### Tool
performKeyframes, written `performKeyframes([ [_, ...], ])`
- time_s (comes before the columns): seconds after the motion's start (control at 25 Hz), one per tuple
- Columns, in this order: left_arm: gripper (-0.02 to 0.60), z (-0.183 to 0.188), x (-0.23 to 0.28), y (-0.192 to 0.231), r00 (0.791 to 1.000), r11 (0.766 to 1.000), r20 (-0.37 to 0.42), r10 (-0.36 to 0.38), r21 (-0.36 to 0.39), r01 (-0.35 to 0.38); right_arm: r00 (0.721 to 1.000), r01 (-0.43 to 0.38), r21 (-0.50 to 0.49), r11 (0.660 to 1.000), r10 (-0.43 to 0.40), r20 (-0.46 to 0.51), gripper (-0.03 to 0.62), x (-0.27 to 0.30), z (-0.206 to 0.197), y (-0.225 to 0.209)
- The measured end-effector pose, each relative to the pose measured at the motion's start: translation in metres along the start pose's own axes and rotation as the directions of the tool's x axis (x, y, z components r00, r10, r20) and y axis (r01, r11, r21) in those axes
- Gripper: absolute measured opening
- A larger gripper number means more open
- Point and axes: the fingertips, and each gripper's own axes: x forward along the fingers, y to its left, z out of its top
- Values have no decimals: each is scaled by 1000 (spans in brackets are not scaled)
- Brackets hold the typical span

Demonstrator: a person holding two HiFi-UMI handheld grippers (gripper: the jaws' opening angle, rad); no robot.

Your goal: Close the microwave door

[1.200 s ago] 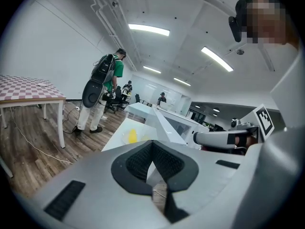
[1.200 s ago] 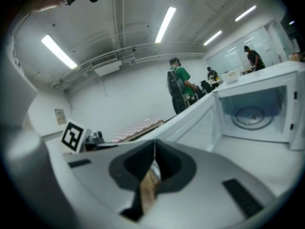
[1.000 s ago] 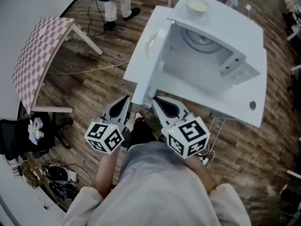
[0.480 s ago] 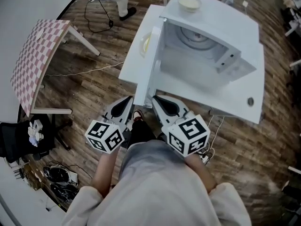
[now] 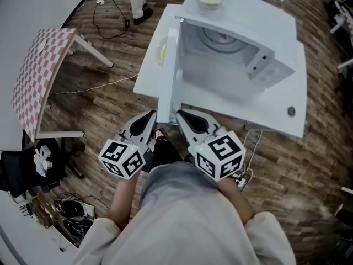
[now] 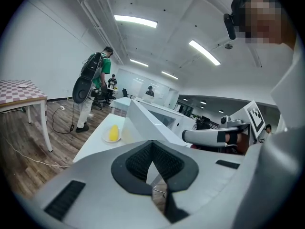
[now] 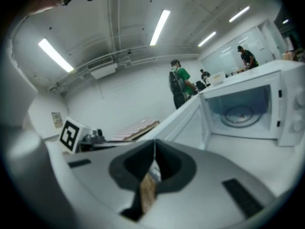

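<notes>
Microwave door (image 5: 168, 65) is found open at 12 o'clock. Left hand-held gripper (image 5: 149, 116) and right hand-held gripper (image 5: 183, 116) are closed, empty; slippage off its thin edge is risked.

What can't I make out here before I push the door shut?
Outer face of the door: the head view shows it edge-on.
The yellow item: too small in the left gripper view; the door covers most of it in the head view.
The control panel: cut off by the right gripper view's edge.
</notes>
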Motion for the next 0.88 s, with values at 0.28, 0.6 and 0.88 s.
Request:
performKeyframes([
  [0.28, 14, -3, 6, -14, 1000, 1000, -7, -25, 14, 25, 1000, 17, 1, 1000, -17, 2, 23, -9, -3, -10],
  [0.6, 14, -4, 6, -33, 998, 998, -12, -61, 30, 61, 999, 38, -12, 999, -38, 10, 23, -17, -4, -11],
  [0.88, 14, -12, 11, -50, 993, 993, -25, -112, 23, 113, 996, 81, -7, 997, -81, 28, 23, -28, -3, -17],
])
